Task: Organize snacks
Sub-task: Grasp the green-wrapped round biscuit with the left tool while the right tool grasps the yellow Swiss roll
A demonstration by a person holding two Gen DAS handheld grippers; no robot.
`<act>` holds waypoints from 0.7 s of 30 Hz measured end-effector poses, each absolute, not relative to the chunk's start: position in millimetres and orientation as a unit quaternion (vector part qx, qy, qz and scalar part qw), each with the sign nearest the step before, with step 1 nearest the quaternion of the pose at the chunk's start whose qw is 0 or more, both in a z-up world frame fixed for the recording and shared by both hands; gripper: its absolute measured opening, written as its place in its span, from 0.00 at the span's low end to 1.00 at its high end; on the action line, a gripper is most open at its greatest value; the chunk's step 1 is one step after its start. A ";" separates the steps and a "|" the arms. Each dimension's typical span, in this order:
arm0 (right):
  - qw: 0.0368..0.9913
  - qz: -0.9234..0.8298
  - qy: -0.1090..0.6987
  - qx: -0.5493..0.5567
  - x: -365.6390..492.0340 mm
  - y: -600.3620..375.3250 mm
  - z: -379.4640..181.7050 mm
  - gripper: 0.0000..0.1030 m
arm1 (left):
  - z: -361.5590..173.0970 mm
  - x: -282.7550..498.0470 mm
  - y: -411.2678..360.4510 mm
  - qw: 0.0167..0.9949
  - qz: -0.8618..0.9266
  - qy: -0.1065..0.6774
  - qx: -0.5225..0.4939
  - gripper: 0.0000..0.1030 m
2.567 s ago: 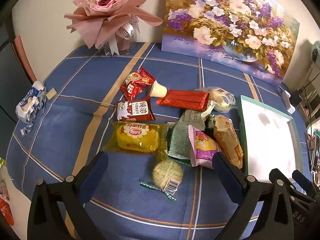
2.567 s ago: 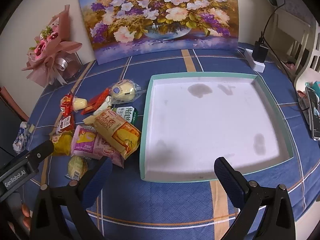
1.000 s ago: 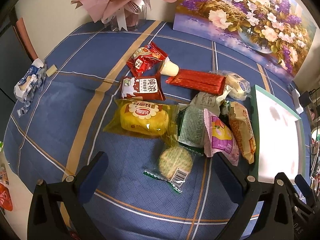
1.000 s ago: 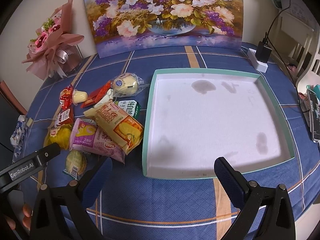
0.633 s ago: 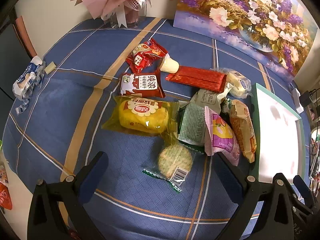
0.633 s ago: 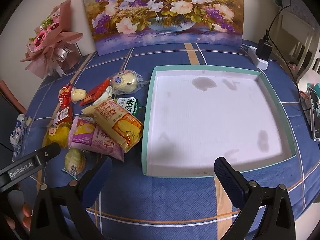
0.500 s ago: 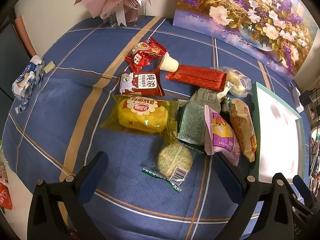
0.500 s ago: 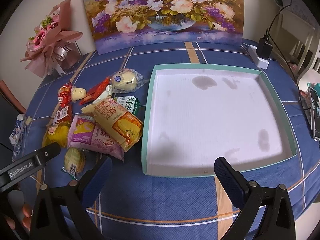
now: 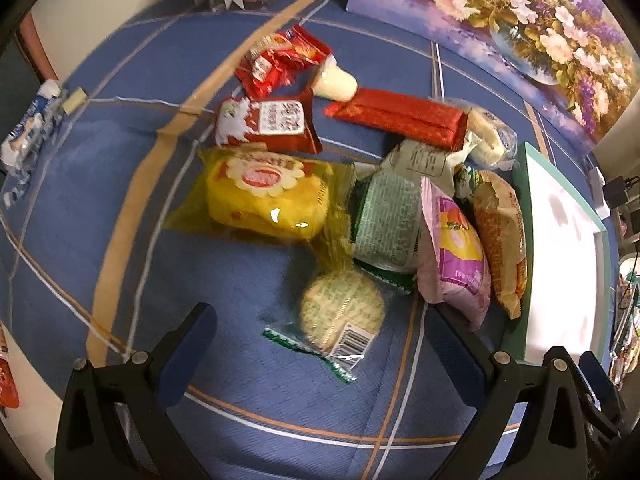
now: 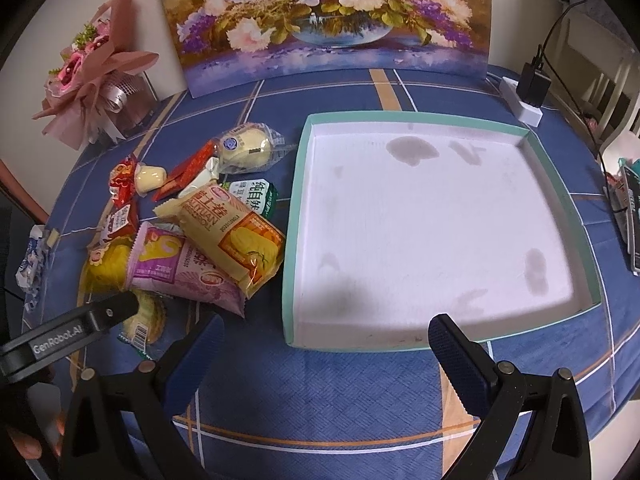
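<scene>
Several wrapped snacks lie in a heap on the blue checked tablecloth. A round green-wrapped cookie (image 9: 340,314) lies nearest, just ahead of my open, empty left gripper (image 9: 320,344). Behind it lie a yellow cake pack (image 9: 268,194), a pink pack (image 9: 456,252), an orange-beige pack (image 9: 500,232) and red packs (image 9: 394,116). The white tray with a teal rim (image 10: 298,204) stands right of the heap. My right gripper (image 10: 324,346) is open and empty over the tray's near edge. The left gripper's body (image 10: 72,334) shows at the lower left of the right wrist view.
A flower painting (image 10: 328,12) leans on the wall behind the tray. A pink bouquet (image 10: 96,80) stands at the back left. A crumpled blue-white wrapper (image 9: 28,136) lies at the table's left edge. A charger and cable (image 10: 530,88) sit at the back right.
My left gripper has moved forward and down toward the round cookie, which now looks larger. The right gripper has barely moved. Both stay open.
</scene>
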State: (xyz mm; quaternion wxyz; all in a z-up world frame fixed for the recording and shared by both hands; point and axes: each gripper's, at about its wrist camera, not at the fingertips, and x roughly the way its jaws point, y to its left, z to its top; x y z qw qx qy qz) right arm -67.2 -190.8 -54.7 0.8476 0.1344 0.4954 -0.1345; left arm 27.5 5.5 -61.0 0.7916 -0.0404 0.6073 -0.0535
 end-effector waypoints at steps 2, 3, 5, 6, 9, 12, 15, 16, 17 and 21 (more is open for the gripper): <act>0.846 -0.134 0.498 0.134 -64.4 -190.1 -56.3 1.00 | -64.9 30.2 3.9 0.789 -0.058 0.611 -0.045 0.96; 0.846 -0.134 0.499 0.133 -62.8 -189.4 -57.1 1.00 | -66.5 31.2 2.8 0.788 -0.059 0.612 -0.045 0.96; 0.844 -0.131 0.502 0.132 -58.4 -187.7 -58.7 1.00 | -69.9 33.2 0.8 0.786 -0.061 0.614 -0.041 0.96; 0.844 -0.128 0.504 0.132 -56.6 -187.0 -59.7 1.00 | -71.8 33.9 -0.6 0.784 -0.064 0.616 -0.041 0.92; 0.843 -0.120 0.506 0.139 -51.5 -185.6 -62.0 1.00 | -76.4 36.9 -2.2 0.780 -0.070 0.620 -0.048 0.62; 0.845 -0.117 0.502 0.143 -48.2 -185.1 -60.9 1.00 | -82.3 39.6 -4.7 0.774 -0.076 0.626 -0.058 0.58; 0.849 -0.114 0.495 0.148 -45.7 -185.4 -58.1 1.00 | -83.8 39.5 -7.1 0.776 -0.080 0.624 -0.057 0.49; 0.849 -0.112 0.494 0.150 -44.6 -185.6 -57.3 1.00 | -84.7 40.2 -8.2 0.776 -0.080 0.624 -0.055 0.49; 0.850 -0.110 0.492 0.152 -43.0 -185.4 -56.8 1.00 | -85.3 40.1 -9.1 0.776 -0.081 0.624 -0.053 0.49; 0.851 -0.106 0.490 0.156 -37.7 -184.1 -55.7 1.00 | -84.0 40.2 0.0 0.776 -0.080 0.622 -0.063 0.47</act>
